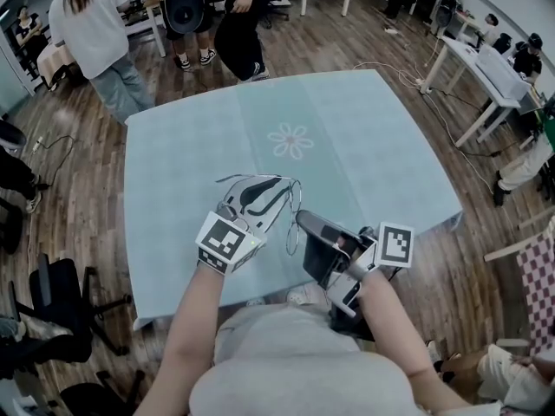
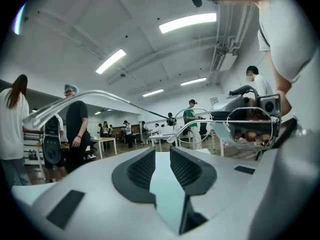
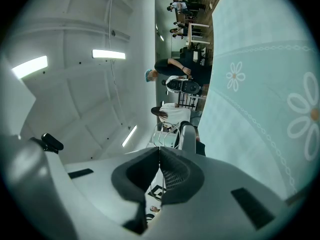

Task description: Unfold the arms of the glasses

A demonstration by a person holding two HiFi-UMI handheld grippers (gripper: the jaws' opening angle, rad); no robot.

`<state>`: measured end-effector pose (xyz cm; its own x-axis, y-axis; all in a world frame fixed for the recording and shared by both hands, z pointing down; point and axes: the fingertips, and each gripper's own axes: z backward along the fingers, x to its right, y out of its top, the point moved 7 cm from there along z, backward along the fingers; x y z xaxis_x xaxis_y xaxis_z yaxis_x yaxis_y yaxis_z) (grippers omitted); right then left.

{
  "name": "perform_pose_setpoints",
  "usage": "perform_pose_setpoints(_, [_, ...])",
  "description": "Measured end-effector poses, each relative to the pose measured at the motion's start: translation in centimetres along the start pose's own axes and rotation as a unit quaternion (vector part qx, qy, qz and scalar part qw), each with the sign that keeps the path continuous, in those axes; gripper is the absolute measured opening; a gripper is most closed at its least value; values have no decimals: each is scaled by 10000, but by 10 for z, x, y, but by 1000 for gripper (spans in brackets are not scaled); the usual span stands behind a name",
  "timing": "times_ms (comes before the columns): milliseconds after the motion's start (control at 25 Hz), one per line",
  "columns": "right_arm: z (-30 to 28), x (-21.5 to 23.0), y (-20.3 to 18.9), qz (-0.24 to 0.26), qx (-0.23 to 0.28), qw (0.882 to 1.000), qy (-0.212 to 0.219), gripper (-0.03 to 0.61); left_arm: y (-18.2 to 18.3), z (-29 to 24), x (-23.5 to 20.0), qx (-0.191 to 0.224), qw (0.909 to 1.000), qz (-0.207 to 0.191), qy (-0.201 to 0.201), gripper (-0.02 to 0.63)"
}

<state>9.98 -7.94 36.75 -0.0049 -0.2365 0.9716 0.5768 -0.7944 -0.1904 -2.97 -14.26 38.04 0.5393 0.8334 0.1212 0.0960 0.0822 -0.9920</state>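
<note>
Field notes, from the near side of the table, left to right.

- 8 o'clock, on the wood floor: a black office chair (image 1: 54, 295).
- 11 o'clock, beyond the far edge: a person in a white top (image 1: 87, 11), standing with their back to the table.
- The table itself is under a pale teal cloth (image 1: 373, 146) with a white daisy (image 1: 290, 141) printed near its middle.
- 7 o'clock of the daisy: the left gripper (image 1: 260, 189) (image 2: 162, 156), held about level, with its marker cube (image 1: 227, 241) toward the person. The pads are parted by a moderate gap. Only teal cloth shows through the gap, so it has hold of nothing.
- 6 o'clock of the daisy, between the two tools: the glasses (image 1: 292, 199) (image 2: 250, 131), a thin wire frame held up off the cloth.
  - One temple arm (image 2: 85, 98) sticks out to the left and passes just above and past the left tips, not between the pads. Whether it touches them, I cannot tell.
  - A second thin bar lies across the lenses.
- 5 o'clock of the daisy: the right gripper (image 1: 303, 222) (image 3: 160, 156), dark grey and rolled onto its side. The pads are drawn together, pinching the wire frame (image 3: 162, 134) at its right end.
- 2 o'clock, well apart from the table: white desks (image 1: 486, 76) with seated people.
</note>
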Motion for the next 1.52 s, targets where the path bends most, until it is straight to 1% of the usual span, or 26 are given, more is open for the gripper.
perform_pose_setpoints(120, [-1,0,1,-14,-22,10000,7,12,2,-6,4,-57,9994,-339,-36,98])
perform_pose_setpoints(200, [-2,-1,3,-42,-34,10000,12,12,5,-8,5,-36,9984,-557,30,98])
perform_pose_setpoints(360, [-3,0,4,-114,-41,9999,5,12,9,-9,10,-43,9931,-1161,143,97])
perform_pose_setpoints(400, [-3,1,4,-119,-43,9999,0,12,9,-10,11,-57,9915,-1288,152,93])
perform_pose_setpoints(480, [-4,1,5,-137,-37,9999,-7,12,8,-10,12,-68,9896,-1424,181,66])
perform_pose_setpoints(600, [-5,1,5,-148,-30,9999,-15,12,6,-9,10,-51,9890,-1461,244,41])
perform_pose_setpoints(720, [-3,4,5,-141,-6,9999,-30,12,3,-8,10,-31,9884,-1491,277,41])
perform_pose_setpoints(1080, [-2,5,9,-111,40,9999,-59,12,2,-5,5,-76,9898,-1374,374,41])
perform_pose_setpoints(1520, [-1,9,6,-96,78,9998,-121,12,0,14,-1,-131,9901,-1247,637,43])
